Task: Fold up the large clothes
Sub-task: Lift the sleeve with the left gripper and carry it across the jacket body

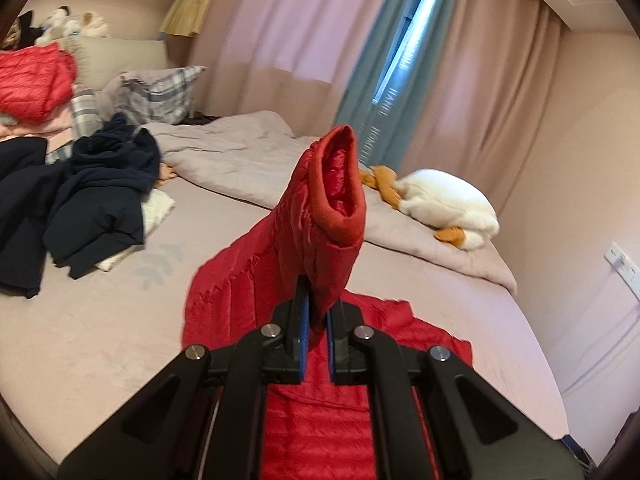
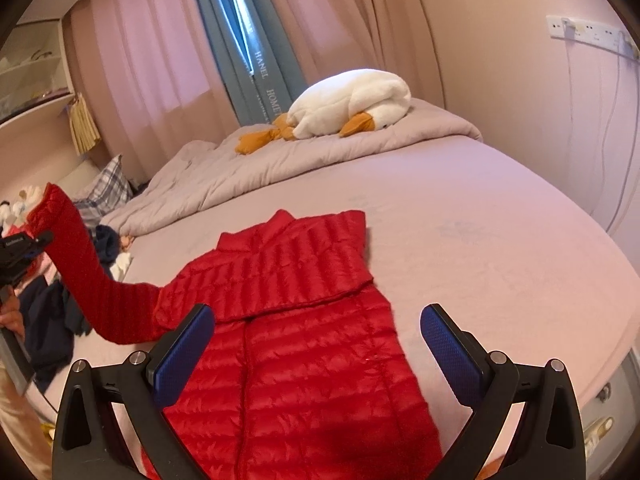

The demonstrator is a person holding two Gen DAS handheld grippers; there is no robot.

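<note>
- One sleeve of the red down jacket is pinched in the left gripper, lifted so it can fold inward.
- Right gripper hovers spread wide, holding nothing, probably ready to pin the body flat.

A bed covered by a pale pink sheet is seen in both views. A grey quilt is bunched along its far side, and a white plush goose with orange feet is laid on the quilt. A heap of dark navy clothes is piled on the sheet, with a plaid pillow behind it. Pink curtains and a teal curtain are hung beyond. A white socket strip is fixed to the wall.
</note>
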